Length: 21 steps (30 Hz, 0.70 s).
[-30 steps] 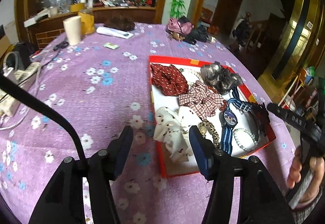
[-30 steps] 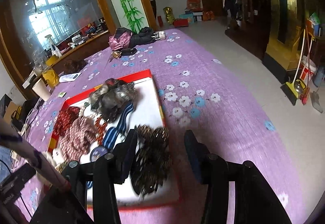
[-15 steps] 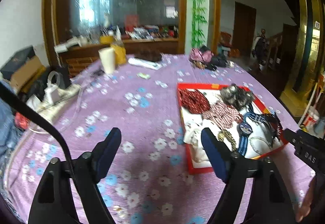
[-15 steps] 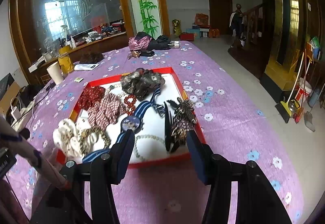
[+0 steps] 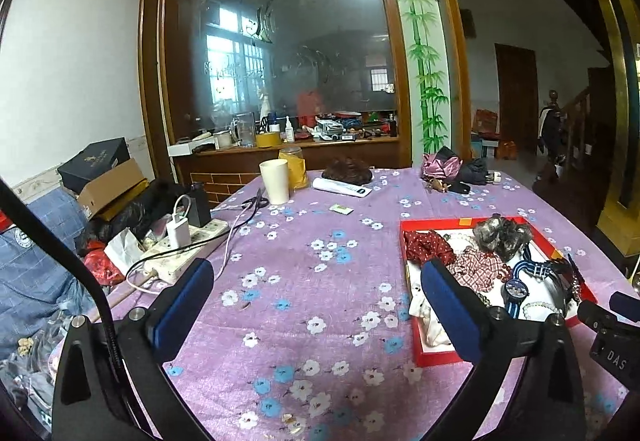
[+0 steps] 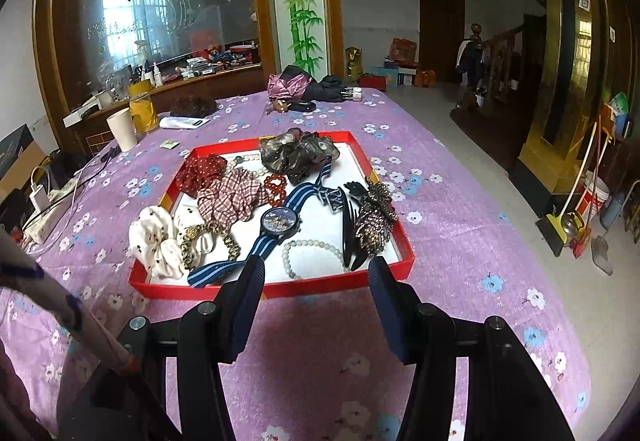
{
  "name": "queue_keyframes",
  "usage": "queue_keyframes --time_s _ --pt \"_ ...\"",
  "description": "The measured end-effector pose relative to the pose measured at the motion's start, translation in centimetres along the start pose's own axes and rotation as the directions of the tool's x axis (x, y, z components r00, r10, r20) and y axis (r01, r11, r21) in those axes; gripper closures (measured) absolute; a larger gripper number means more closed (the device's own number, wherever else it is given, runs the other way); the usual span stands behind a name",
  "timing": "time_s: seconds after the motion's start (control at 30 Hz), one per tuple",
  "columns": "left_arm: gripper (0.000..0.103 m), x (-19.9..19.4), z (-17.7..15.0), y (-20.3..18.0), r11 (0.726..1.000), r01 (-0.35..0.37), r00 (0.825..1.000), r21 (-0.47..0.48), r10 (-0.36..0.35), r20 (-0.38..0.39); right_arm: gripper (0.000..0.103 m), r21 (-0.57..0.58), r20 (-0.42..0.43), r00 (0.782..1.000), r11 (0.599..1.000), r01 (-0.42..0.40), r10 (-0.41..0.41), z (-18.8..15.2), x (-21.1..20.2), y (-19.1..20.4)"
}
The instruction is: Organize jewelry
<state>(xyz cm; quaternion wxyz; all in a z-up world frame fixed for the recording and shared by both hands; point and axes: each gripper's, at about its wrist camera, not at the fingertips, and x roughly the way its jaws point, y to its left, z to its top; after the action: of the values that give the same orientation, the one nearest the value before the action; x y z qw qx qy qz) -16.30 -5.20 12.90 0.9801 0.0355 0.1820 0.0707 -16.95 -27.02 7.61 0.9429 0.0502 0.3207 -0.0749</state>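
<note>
A red-rimmed tray with a white floor lies on the purple flowered tablecloth. In it are several scrunchies, a blue-striped watch, a pale bead bracelet, a red bead bracelet and a dark beaded hair clip. The tray also shows at the right of the left wrist view. My right gripper is open and empty, raised just before the tray's near rim. My left gripper is open and empty, raised over the cloth left of the tray.
A white cup, a yellow jar, a remote, scissors and a power strip with cables sit at the table's far left. Bags lie at the far edge. Floor drops off at the right.
Both grippers have pulled back and risen away from the tray, and the left one has opened wider. The tray's contents lie as before.
</note>
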Motion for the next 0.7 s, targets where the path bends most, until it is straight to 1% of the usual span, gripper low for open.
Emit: queue_keyframes --time_s 0.3,0.43,0.7 --pt "0.000 0.2 -0.7 -0.2 0.999 0.047 0.995 0.001 -0.047 -0.086 0.043 -0.045 0.006 1.000 0.999 0.016 -0.016 -0.7 -0.5 1.2" --pt "0.000 0.4 -0.9 -0.5 0.999 0.053 0.993 0.005 -0.052 -0.104 0.043 -0.056 0.003 1.000 0.998 0.026 -0.026 -0.8 -0.3 1.3" --pt "0.000 1.6 -1.3 -0.5 0.997 0.077 0.984 -0.021 -0.079 -0.160 0.042 -0.065 -0.012 0.999 0.997 0.033 -0.034 -1.0 0.2 1.4"
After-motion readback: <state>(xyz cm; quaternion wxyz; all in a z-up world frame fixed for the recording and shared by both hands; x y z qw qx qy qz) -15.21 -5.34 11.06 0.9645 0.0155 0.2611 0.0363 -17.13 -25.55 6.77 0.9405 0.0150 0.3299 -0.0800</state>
